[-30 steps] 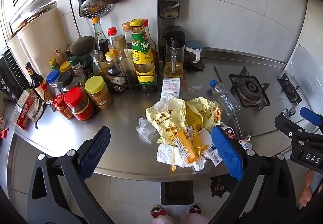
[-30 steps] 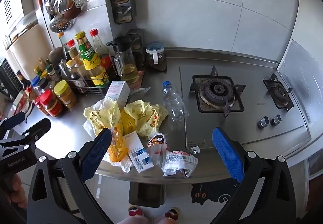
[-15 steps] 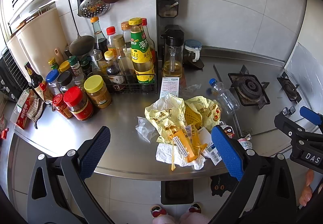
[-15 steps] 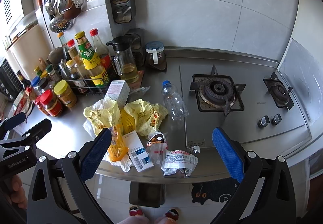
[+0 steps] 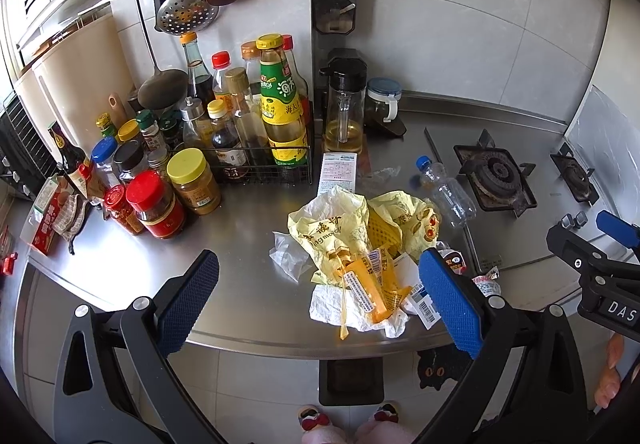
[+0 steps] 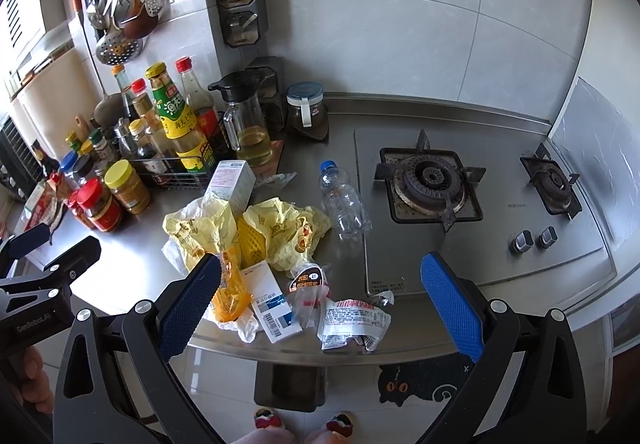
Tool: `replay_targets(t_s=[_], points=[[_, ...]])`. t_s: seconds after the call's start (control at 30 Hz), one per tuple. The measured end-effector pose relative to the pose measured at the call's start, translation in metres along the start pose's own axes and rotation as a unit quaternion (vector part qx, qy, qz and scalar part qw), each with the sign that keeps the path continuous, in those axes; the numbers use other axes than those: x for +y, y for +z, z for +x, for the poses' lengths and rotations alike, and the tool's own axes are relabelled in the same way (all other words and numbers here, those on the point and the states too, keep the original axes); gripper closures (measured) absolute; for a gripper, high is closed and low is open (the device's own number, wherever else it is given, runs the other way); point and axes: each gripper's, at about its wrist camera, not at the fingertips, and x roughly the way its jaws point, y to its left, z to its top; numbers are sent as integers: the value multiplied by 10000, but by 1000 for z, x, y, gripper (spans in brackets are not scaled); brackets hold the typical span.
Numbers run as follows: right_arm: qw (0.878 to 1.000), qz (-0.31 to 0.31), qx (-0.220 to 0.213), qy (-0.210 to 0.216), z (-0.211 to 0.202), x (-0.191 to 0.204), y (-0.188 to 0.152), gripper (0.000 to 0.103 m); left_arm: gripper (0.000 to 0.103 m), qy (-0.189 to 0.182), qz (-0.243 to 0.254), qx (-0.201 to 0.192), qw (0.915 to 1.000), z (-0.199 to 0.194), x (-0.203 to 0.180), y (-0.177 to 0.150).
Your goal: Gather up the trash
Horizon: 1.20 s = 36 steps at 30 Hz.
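Both claws, left gripper [image 5: 318, 302] and right gripper [image 6: 320, 302], hang wide open holding nothing, above the counter [image 5: 240, 220] edge; yellow bags [image 6: 256, 230], wrappers [image 6: 354, 318] and bottle [image 6: 344, 202] piled there.

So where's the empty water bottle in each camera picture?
Left wrist view: the bottle lies right of centre, between the yellow bags and the burner.
Right wrist view: the bottle lies at centre, left of the burner.
Shared landmark: the burner.
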Motion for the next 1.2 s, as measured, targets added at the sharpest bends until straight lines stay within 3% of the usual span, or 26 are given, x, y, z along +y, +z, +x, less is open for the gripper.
replay_targets(t_s=[1.2], points=[[9999,-119,24,-9,0,5,2,3,8,84,-32,-54,9999,-2,10,2]])
